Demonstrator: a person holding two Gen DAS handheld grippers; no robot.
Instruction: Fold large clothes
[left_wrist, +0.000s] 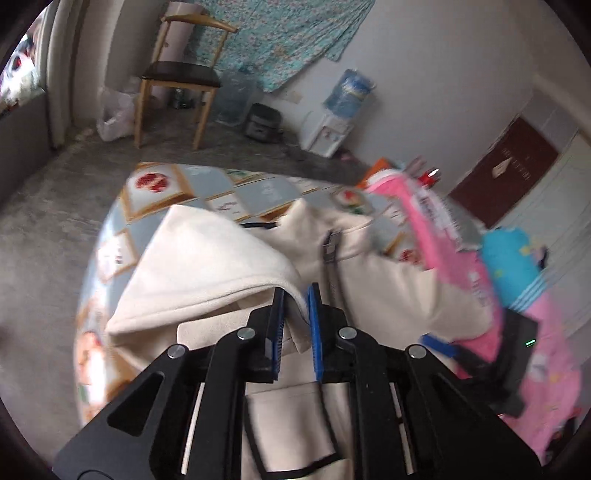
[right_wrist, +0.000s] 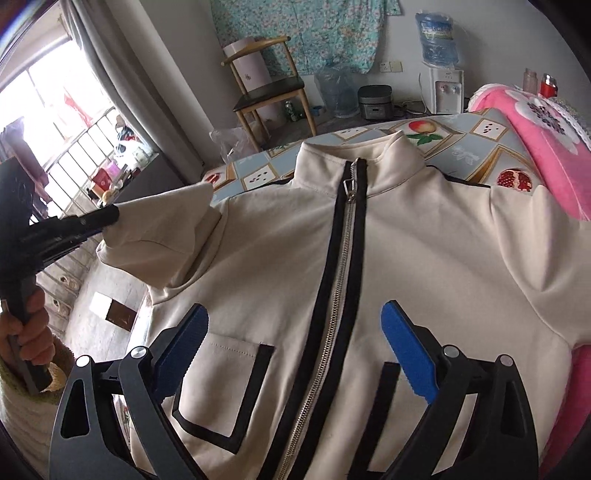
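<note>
Left gripper (left_wrist: 295, 314) clamped on the jacket (right_wrist: 406, 258) sleeve (left_wrist: 207, 258), centre frame. Right gripper (right_wrist: 295, 350) hovering wide open, holding nothing. Best to carry the sleeve flat across the zip (right_wrist: 343, 258), no bunching.

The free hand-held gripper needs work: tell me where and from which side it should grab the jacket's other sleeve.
Grip the flat sleeve at its outer edge, below the shoulder seam, coming in from the pink blanket side. It lies spread and unfolded there, so the right hand-held gripper, open over the zipper, could probably pinch that edge and carry it across, mirroring the left hand-held gripper.
</note>
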